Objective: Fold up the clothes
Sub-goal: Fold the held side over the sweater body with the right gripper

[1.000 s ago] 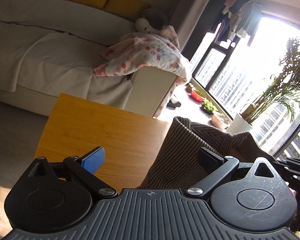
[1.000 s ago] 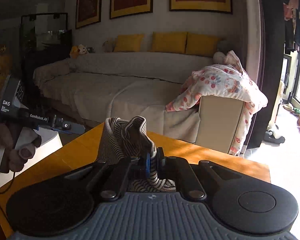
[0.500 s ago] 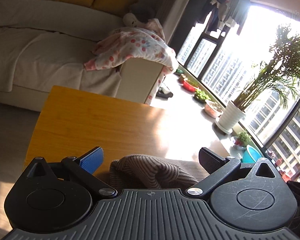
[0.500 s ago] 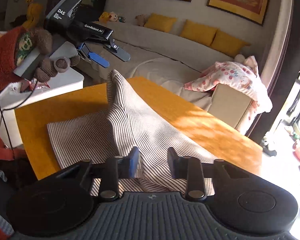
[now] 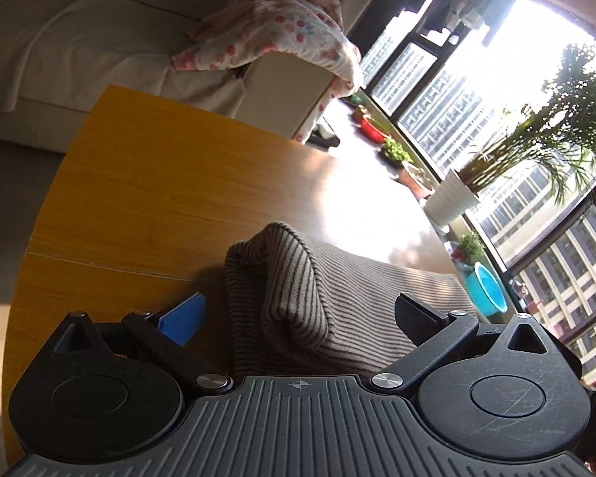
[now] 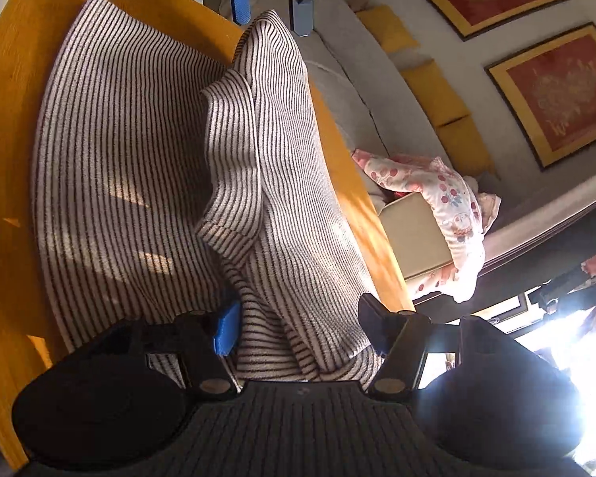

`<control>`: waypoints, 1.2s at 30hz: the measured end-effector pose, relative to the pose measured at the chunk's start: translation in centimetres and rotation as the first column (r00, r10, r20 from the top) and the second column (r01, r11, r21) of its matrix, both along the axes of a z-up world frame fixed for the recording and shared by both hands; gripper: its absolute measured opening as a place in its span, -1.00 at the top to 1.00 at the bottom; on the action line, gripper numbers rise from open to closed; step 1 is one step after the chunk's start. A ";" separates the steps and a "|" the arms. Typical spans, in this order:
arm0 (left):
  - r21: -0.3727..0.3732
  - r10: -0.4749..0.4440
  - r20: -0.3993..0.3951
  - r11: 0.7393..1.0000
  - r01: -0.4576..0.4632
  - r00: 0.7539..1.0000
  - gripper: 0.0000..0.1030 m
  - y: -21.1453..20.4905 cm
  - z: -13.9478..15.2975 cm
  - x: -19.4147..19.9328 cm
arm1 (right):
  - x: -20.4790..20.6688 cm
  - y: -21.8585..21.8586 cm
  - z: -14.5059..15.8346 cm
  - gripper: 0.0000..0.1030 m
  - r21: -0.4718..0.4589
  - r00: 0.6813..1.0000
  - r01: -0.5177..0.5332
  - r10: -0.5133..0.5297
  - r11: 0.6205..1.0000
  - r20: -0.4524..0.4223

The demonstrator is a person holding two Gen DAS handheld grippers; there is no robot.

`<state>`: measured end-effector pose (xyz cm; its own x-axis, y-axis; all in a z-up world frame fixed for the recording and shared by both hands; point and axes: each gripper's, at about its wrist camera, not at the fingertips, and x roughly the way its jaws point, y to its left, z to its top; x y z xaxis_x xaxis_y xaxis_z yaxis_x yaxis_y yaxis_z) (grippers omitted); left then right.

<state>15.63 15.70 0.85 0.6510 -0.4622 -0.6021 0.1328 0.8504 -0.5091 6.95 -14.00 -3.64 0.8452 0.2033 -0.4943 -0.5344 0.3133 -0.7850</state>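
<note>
Shirt (image 6: 131,151) lies on table (image 5: 147,183), one ridge standing. Right gripper (image 6: 298,330) jaws opening, cloth between them, probably loose. Left gripper (image 5: 298,318) spread wide, straddling a fold, ungripped. Risk: ridge slumps sideways once freed, skewing the fold

Black hand-held gripper (image 5: 298,318), perhaps blue-padded
</note>
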 end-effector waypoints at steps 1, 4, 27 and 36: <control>0.011 0.006 -0.006 1.000 -0.006 1.000 -1.00 -0.4 -0.4 0.4 | 0.2 0.0 0.0 -0.19 -0.005 1.000 -0.007 0.007 1.000 0.001; -0.001 0.009 -0.027 1.000 -0.009 1.000 -0.31 -1.3 -1.3 1.8 | -0.2 -0.2 -0.6 0.33 -0.069 0.998 -0.036 0.040 0.997 0.049; -0.008 -0.034 0.051 0.999 0.034 0.998 -0.38 -2.4 -0.3 -9.7 | -5.7 -8.7 5.2 0.42 0.388 0.957 0.250 -0.165 0.887 -0.240; -0.068 -0.029 -0.011 0.997 0.029 1.000 -0.50 -4.0 -2.4 -7.9 | 0.8 -19.2 3.1 -0.17 0.521 0.524 0.848 0.304 -0.099 -0.796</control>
